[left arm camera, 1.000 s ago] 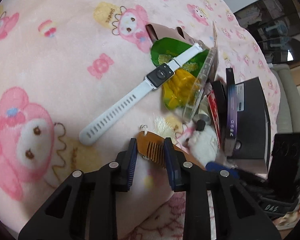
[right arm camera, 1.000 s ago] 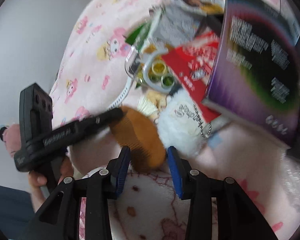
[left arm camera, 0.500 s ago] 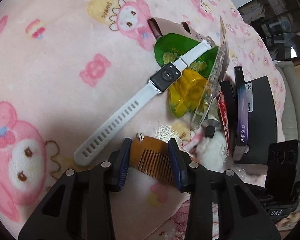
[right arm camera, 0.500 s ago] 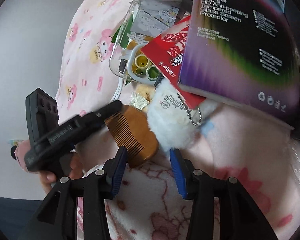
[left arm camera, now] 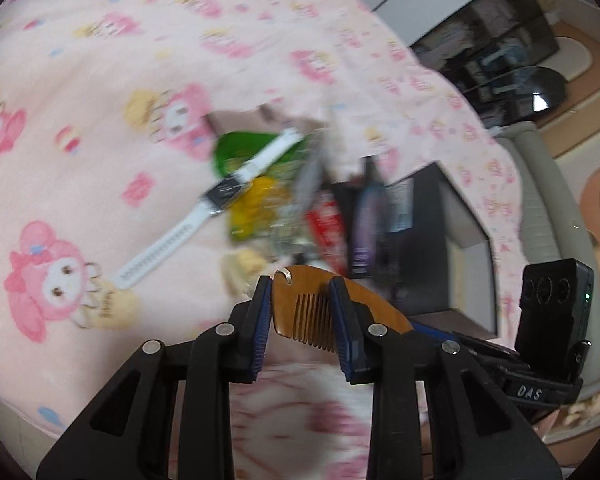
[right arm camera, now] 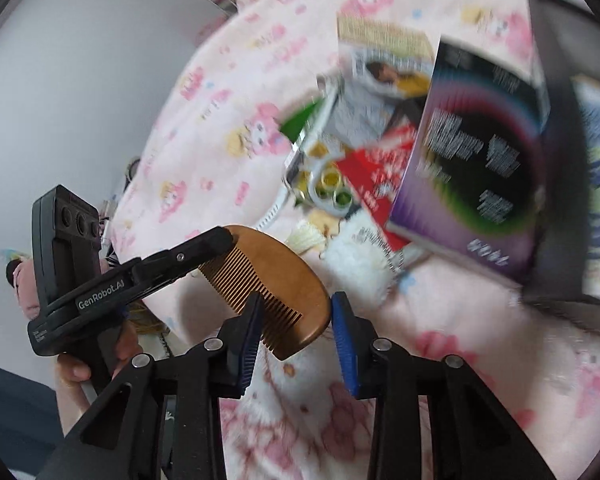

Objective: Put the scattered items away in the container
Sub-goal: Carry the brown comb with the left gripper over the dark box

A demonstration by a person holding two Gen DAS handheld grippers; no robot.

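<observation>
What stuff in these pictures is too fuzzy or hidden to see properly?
- Left wrist view: the watch and the pile behind it are motion-blurred; packet labels unreadable.
- Right wrist view: small print on the purple box is smeared.
- Wooden comb: its far end is hidden by the left gripper fingers.
- Right gripper: whether it touches the comb is unclear.

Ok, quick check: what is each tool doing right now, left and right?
Left tool: closed on the wooden comb, lifted off the blanket.
Right tool: open, fingers either side of the comb's far end, not clamped.
</observation>
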